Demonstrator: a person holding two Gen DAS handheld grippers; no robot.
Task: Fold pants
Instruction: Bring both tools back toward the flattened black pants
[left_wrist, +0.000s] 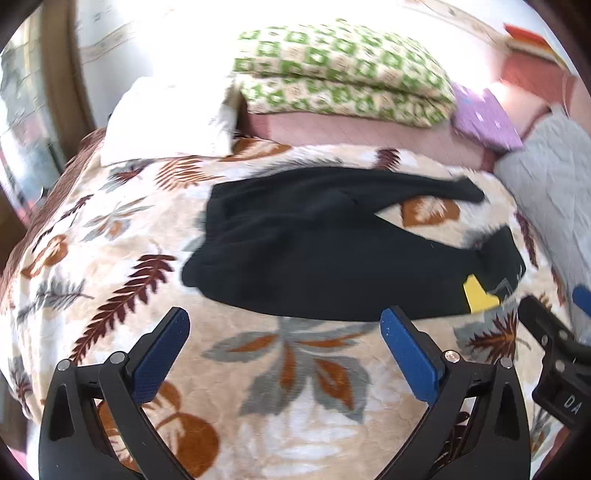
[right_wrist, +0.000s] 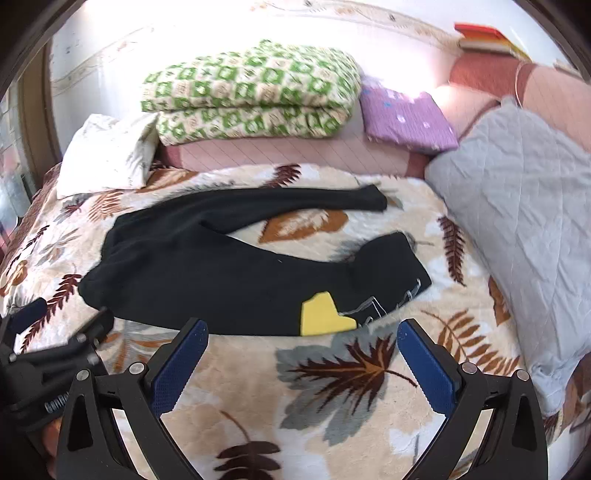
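Black pants (left_wrist: 314, 254) (right_wrist: 207, 266) lie spread on a leaf-patterned blanket (left_wrist: 295, 369) (right_wrist: 332, 369), waistband at the left and both legs running right, splayed apart. A yellow patch (left_wrist: 478, 293) (right_wrist: 325, 315) marks the near leg by its cuff. My left gripper (left_wrist: 284, 325) hovers open just short of the pants' near edge, nothing between its blue pads. My right gripper (right_wrist: 301, 334) is open too, in front of the yellow patch. Part of the right gripper (left_wrist: 554, 332) shows at the left wrist view's right edge, and the left gripper (right_wrist: 55, 332) at the right wrist view's left edge.
Behind the pants lie a folded green-patterned quilt (left_wrist: 343, 74) (right_wrist: 251, 99), a white pillow (left_wrist: 170, 118) (right_wrist: 107, 155) at the left and a purple cushion (left_wrist: 484, 118) (right_wrist: 406, 118). A grey quilted cover (left_wrist: 554, 192) (right_wrist: 524, 221) fills the right side. The bed's edge drops away at the left.
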